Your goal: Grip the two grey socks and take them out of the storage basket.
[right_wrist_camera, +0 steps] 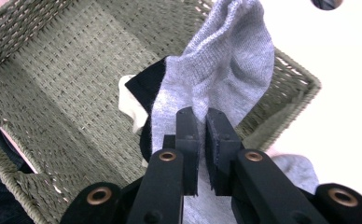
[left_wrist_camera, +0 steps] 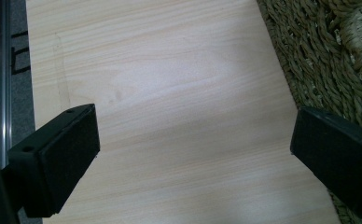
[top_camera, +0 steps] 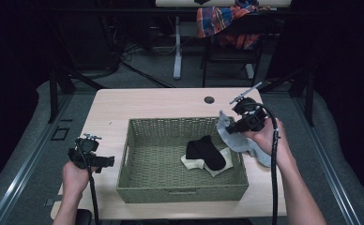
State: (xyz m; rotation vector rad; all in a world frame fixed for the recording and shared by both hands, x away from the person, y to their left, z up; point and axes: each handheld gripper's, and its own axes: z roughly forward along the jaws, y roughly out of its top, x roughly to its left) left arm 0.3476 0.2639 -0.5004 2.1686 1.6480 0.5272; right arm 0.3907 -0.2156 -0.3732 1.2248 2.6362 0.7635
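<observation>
Hand-held gripper (left_wrist_camera: 193, 154) spread wide above table (left_wrist_camera: 170, 93), beside what looks like a basket (left_wrist_camera: 319, 56).

**Three cameras, one basket**

The high view looks forward and down from above the person's side, taking in the whole surface (top_camera: 147, 105) and the basket (top_camera: 180, 192). The left gripper view sits close over bare wood, catching the basket's wall (left_wrist_camera: 319, 65) at its right edge. The right gripper view looks down into the basket (right_wrist_camera: 58, 93) from near its rim, along its own jaws.

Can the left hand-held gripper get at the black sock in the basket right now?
Probably yes: the left hand-held gripper is open and empty beside the basket, and the black sock lies uncovered on top, though the wall must be cleared.
</observation>
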